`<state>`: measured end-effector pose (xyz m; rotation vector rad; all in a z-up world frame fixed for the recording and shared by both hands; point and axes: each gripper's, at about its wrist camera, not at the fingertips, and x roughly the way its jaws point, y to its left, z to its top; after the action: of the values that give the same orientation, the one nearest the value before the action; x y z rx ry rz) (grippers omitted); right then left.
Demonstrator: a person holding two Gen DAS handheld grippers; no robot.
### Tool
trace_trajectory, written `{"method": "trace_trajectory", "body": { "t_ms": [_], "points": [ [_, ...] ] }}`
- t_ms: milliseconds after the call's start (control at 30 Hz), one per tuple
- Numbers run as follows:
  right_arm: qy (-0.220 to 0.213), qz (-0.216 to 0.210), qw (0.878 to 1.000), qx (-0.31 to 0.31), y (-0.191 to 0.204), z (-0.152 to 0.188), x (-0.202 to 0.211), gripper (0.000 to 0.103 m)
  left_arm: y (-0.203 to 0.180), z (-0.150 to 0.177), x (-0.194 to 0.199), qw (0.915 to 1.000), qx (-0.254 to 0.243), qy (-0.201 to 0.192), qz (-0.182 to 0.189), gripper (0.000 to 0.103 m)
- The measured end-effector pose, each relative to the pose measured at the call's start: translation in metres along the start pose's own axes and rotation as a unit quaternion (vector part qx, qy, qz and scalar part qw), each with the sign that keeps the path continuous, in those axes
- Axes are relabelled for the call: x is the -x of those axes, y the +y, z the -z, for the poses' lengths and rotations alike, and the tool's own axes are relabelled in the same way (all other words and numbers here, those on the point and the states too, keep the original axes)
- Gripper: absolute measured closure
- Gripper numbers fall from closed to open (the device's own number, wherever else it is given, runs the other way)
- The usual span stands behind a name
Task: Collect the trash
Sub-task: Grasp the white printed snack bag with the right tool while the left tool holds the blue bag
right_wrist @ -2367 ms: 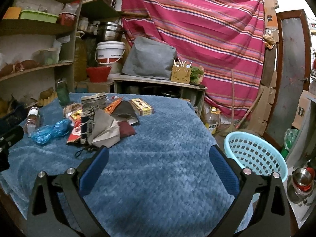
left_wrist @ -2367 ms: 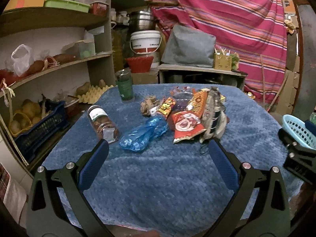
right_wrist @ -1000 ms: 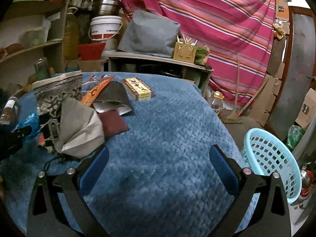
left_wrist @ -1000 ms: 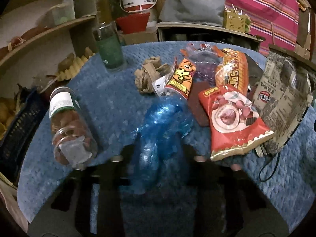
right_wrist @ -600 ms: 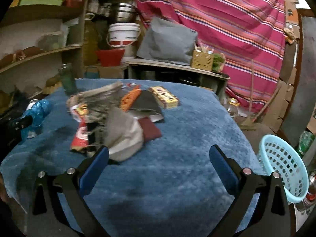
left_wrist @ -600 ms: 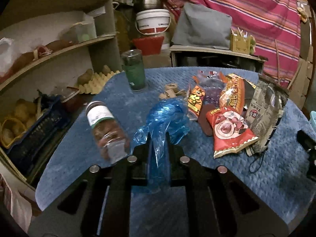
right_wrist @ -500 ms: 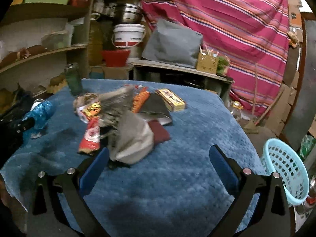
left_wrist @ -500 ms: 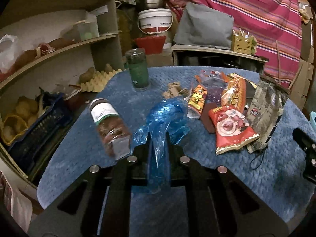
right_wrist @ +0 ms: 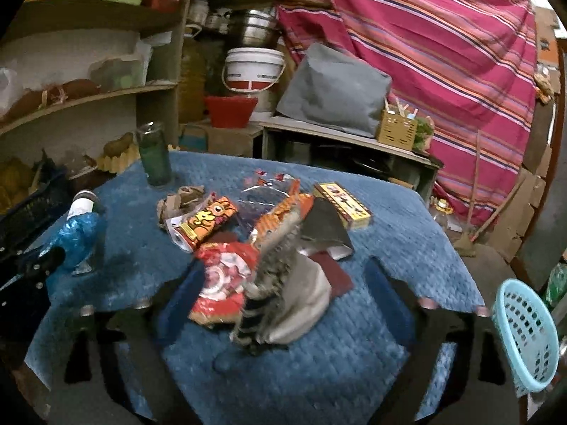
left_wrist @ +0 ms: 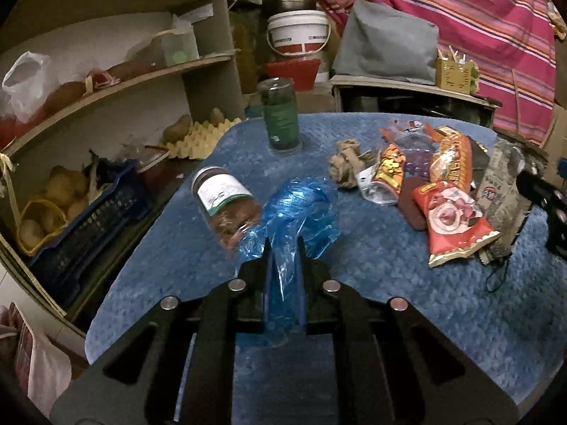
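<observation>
Left claw [left_wrist: 283, 265] clenched on blue plastic bag [left_wrist: 297, 209] — right claw [right_wrist: 283, 294] closing, nothing gripped.

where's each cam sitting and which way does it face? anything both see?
Left wrist: on the left gripper, facing along its shut fingers, which pinch the blue plastic bag, toward the shelves; the right gripper's black edge shows at the right.
Right wrist: on the right gripper, jaws closing around the wrapper pile, not yet pressing, facing the striped curtain.
Shared: blue bag, green jar, white bucket, blue table cloth.
</observation>
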<state>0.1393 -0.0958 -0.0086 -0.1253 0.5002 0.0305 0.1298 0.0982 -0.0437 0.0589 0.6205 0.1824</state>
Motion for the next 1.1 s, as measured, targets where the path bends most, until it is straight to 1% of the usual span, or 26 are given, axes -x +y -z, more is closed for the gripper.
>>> {"method": "trace_trajectory", "body": {
  "t_ms": [33, 67, 133, 167, 233, 300, 367, 533, 633, 733, 767, 900, 1067, 1100],
  "points": [
    [0.003, -0.001, 1.0, 0.004, 0.002, -0.001, -0.002, 0.038, 0.002, -0.001, -0.001, 1.0, 0.003, 0.001, -0.002, 0.094],
    [0.009, -0.004, 1.0, 0.009, 0.004, -0.002, -0.007, 0.052, 0.004, -0.002, -0.002, 1.0, 0.006, 0.001, -0.002, 0.094],
    [0.02, -0.01, 1.0, 0.007, 0.001, 0.001, -0.011, 0.066, 0.006, -0.003, -0.004, 0.9999, 0.01, 0.001, -0.002, 0.094],
    [0.025, -0.015, 1.0, 0.002, -0.001, 0.002, -0.013, 0.077, 0.006, -0.004, -0.004, 0.9999, 0.01, 0.0, -0.003, 0.094],
    [0.027, -0.027, 0.999, -0.009, -0.009, 0.004, -0.015, 0.087, 0.001, -0.005, -0.005, 0.9999, 0.007, -0.003, -0.007, 0.094],
    [0.017, -0.028, 0.999, -0.012, -0.015, 0.004, -0.013, 0.091, -0.002, -0.006, -0.004, 0.9999, 0.003, -0.005, -0.009, 0.094],
    [0.006, -0.037, 0.999, -0.02, -0.024, 0.002, -0.007, 0.095, -0.008, -0.007, -0.002, 0.9999, -0.003, -0.011, -0.012, 0.094],
    [-0.046, -0.073, 0.993, -0.078, -0.068, -0.009, 0.027, 0.095, -0.02, -0.009, 0.003, 0.9997, -0.009, -0.021, -0.01, 0.093],
    [-0.067, -0.072, 0.989, -0.106, -0.096, -0.012, 0.044, 0.095, -0.028, -0.01, 0.005, 0.9996, -0.011, -0.023, -0.006, 0.093],
    [-0.075, -0.056, 0.988, -0.121, -0.124, -0.011, 0.056, 0.095, -0.038, -0.011, 0.008, 0.9995, -0.015, -0.026, 0.001, 0.093],
    [-0.074, -0.044, 0.988, -0.125, -0.135, -0.009, 0.059, 0.095, -0.042, -0.011, 0.009, 0.9995, -0.016, -0.027, 0.004, 0.094],
    [-0.063, -0.02, 0.988, -0.139, -0.167, 0.001, 0.062, 0.095, -0.059, -0.015, 0.019, 0.9989, -0.022, -0.034, 0.023, 0.094],
    [-0.051, 0.025, 0.991, -0.121, -0.195, 0.014, 0.061, 0.095, -0.087, -0.023, 0.036, 0.9971, -0.029, -0.048, 0.05, 0.094],
    [-0.048, 0.035, 0.991, -0.119, -0.204, 0.018, 0.062, 0.095, -0.099, -0.025, 0.04, 0.9965, -0.036, -0.051, 0.055, 0.093]
  ]
}}
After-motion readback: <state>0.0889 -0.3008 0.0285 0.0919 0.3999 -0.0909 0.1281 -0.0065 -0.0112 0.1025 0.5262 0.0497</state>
